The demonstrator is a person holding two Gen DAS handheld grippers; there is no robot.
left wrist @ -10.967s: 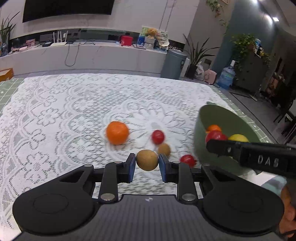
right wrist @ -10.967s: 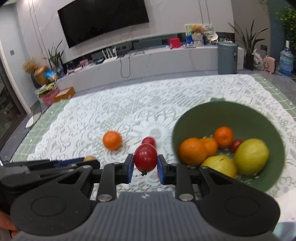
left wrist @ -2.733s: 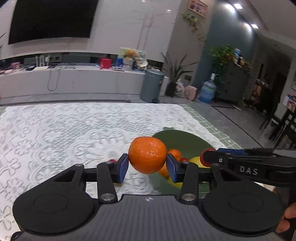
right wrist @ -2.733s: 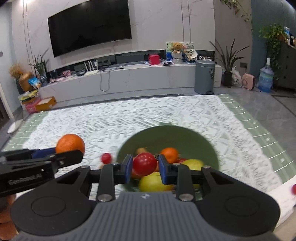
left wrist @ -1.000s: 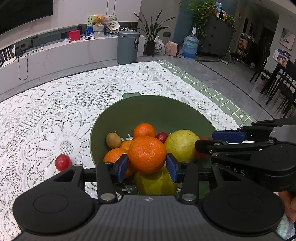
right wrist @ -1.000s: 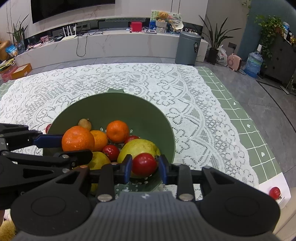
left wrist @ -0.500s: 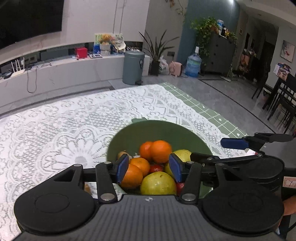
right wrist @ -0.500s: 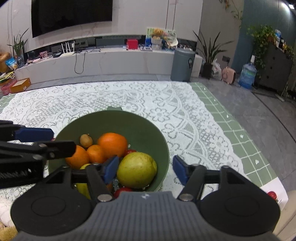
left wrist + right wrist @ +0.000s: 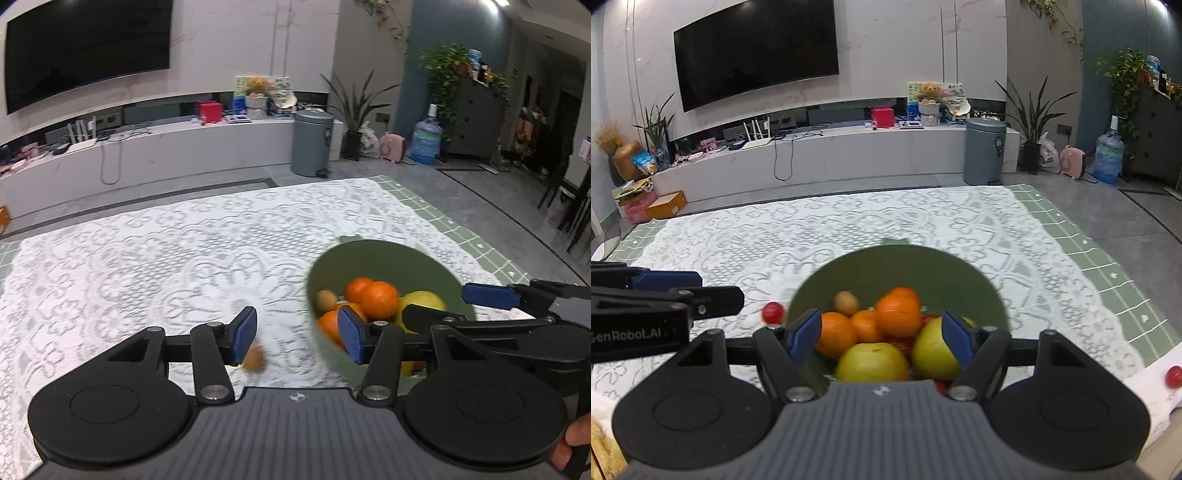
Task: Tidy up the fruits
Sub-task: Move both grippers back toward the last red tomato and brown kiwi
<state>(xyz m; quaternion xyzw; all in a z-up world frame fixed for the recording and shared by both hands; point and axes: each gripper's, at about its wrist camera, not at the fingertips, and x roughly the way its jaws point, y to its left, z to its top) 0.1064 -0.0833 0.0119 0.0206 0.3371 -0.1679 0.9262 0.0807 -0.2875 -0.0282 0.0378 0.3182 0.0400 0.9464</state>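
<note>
A green bowl [image 9: 901,269] on the white lace cloth holds several fruits: oranges [image 9: 898,312], yellow-green pears [image 9: 872,362], a brown kiwi [image 9: 846,302] and red tomatoes. It also shows in the left wrist view [image 9: 384,262]. My left gripper [image 9: 297,338] is open and empty, left of the bowl, above a small brown fruit [image 9: 254,358] on the cloth. My right gripper [image 9: 881,338] is open and empty over the bowl's near side. A red cherry tomato [image 9: 772,312] lies on the cloth left of the bowl.
Another red tomato [image 9: 1174,376] lies at the table's near right corner. The lace cloth [image 9: 147,258] covers the table to the left and back. Beyond the table are a TV console, a grey bin [image 9: 984,151] and plants.
Both grippers have pulled back from the bowl. The left one has swung left, so the bowl now sits to its right. A brown fruit now shows below its fingers.
</note>
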